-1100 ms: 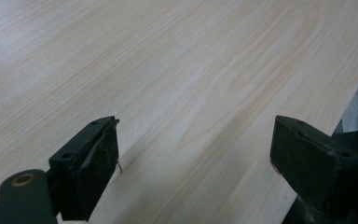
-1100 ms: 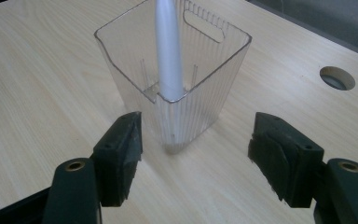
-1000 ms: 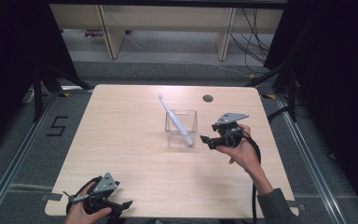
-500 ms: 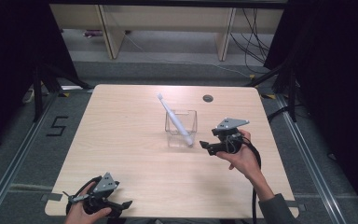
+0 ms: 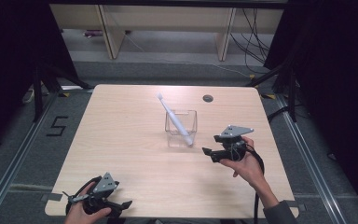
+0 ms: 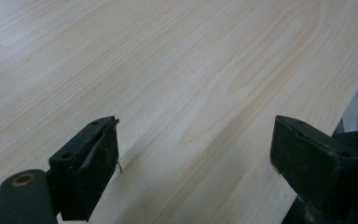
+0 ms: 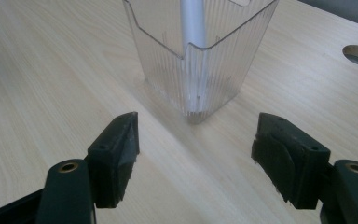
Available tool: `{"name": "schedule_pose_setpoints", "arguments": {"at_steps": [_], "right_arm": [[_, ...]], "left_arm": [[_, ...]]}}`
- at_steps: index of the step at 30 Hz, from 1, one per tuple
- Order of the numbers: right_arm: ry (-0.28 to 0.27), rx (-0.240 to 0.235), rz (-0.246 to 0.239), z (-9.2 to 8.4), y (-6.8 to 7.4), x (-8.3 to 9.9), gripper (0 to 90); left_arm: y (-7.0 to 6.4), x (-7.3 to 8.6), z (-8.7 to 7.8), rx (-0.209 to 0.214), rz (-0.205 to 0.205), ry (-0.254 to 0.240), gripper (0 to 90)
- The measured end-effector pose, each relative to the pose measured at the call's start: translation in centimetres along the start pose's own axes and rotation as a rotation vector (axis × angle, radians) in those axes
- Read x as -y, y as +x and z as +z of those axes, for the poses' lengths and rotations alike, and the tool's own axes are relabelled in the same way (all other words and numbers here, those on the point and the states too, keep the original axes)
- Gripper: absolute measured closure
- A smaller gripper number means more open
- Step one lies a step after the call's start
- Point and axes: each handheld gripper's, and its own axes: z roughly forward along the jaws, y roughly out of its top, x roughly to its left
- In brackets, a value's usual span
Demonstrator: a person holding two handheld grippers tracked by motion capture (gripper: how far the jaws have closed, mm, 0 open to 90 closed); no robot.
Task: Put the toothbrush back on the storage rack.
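At the centre of the high view, a clear ribbed plastic cup stands upright on the wooden table, a white toothbrush leaning in it, head toward the upper left. Lower right of it, apart, the right gripper has jaws spread and empty. At the bottom left, the left gripper rests with jaws spread, nothing between them.

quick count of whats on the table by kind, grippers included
clear plastic container: 1
white toothbrush leaning in the container: 1
handheld grippers: 2, the left gripper and the right gripper, both open and holding nothing
total: 4
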Motion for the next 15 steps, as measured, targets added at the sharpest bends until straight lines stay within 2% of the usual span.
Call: {"name": "schedule_pose_setpoints", "arguments": {"at_steps": [3, 4, 5, 7, 8, 9, 10, 11, 12, 13, 14, 15], "right_arm": [[0.006, -0.006, -0.013, -0.1, 0.1, 0.4, 31.6], [0.007, -0.005, 0.004, -0.2, 0.2, 0.6, 31.3], [0.019, -0.023, 0.004, -0.2, 0.3, 0.7, 31.2], [0.018, -0.024, -0.004, -0.2, 0.4, 1.0, 31.1], [0.021, -0.021, 0.028, -0.3, 0.7, 1.1, 30.9], [0.013, -0.022, -0.016, -0.3, 0.4, 1.2, 30.7], [0.016, -0.026, 0.016, -0.3, 0.7, 1.4, 30.4], [0.013, -0.039, 0.001, -0.3, 0.5, 1.5, 29.8], [0.018, -0.031, 0.016, -0.4, 0.6, 1.6, 29.0], [0.005, -0.04, 0.001, -0.2, 0.6, 1.8, 28.4], [0.022, -0.042, 0.027, -0.4, 0.8, 1.9, 28.3], [0.005, -0.057, 0.001, -0.3, 0.7, 2.0, 28.3]], "left_arm": [[-0.1, 0.0, 0.1, 0.003, -0.002, 0.001, 15.0], [-0.1, 0.0, 0.1, 0.003, 0.0, 0.001, 15.0], [-0.1, 0.0, 0.0, 0.003, -0.001, 0.001, 15.0], [-0.1, 0.0, 0.0, 0.0, -0.006, -0.002, 15.0], [-0.1, 0.0, 0.0, 0.001, -0.004, -0.003, 14.9], [0.0, 0.0, 0.0, -0.001, 0.0, 0.001, 14.9], [0.0, 0.0, 0.0, -0.003, 0.0, 0.0, 14.9], [0.0, 0.0, 0.0, -0.003, 0.001, 0.002, 15.0], [0.0, 0.0, 0.0, -0.002, -0.002, 0.0, 14.9], [-0.1, 0.0, 0.0, -0.001, -0.004, -0.001, 15.0], [-0.1, 0.0, 0.0, 0.008, -0.003, 0.001, 15.0], [-0.1, 0.0, 0.0, 0.005, -0.004, -0.002, 15.0]]}}
